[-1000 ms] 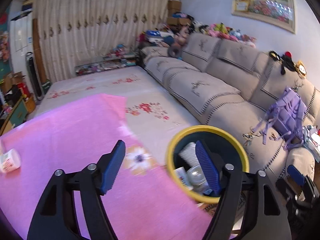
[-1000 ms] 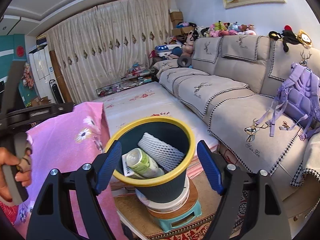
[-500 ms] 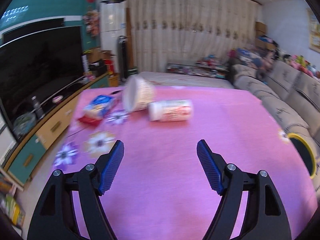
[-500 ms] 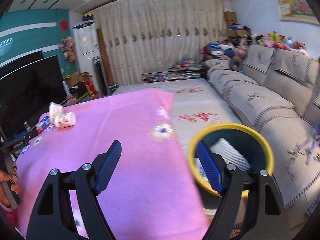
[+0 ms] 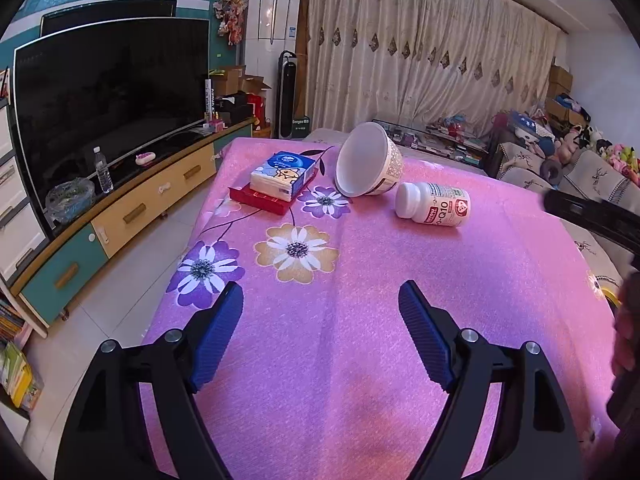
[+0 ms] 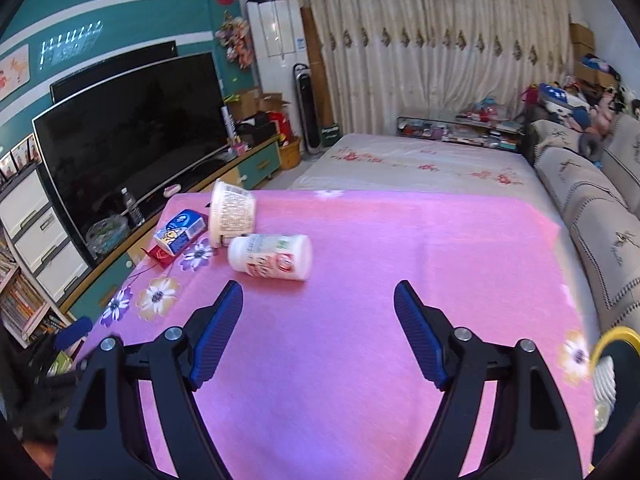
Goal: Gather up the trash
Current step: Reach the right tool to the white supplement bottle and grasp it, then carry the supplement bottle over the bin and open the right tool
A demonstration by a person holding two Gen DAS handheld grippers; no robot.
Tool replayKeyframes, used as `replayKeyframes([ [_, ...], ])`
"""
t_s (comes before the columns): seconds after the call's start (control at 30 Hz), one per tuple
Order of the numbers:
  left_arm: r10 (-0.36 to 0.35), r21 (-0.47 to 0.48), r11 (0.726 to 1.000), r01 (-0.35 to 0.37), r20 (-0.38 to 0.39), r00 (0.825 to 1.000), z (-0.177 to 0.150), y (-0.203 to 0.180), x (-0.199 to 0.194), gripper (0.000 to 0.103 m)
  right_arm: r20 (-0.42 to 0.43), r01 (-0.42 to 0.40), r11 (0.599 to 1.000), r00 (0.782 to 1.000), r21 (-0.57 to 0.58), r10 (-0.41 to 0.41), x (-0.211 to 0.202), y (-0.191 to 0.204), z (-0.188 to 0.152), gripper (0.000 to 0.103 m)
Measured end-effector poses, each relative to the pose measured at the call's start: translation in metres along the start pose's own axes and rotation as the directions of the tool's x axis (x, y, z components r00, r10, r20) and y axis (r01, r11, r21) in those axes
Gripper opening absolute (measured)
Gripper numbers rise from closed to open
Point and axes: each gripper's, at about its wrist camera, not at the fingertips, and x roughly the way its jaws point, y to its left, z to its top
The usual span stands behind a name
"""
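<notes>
We hold the left gripper (image 5: 320, 312) & right gripper (image 6: 318, 310) over the pink tablecloth (image 5: 360, 300), both w/ jaws apart, nothing in them. Far left lie a tipped paper cup (image 5: 368, 164) & pill bottle (image 5: 434, 204), just beside each other; tissue pack (image 5: 284, 176) further left. Trash bin (image 6: 612, 344) at right edge.
</notes>
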Motion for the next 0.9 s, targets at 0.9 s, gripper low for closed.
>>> replayKeyframes([
  [0.9, -0.042, 0.017, 0.999, 0.043, -0.041, 0.998, -0.007, -0.010, 0.002, 0.085, -0.160, 0.186, 0.982, 0.969, -0.036, -0.189, 0.153, 0.058, 0.018, 0.080],
])
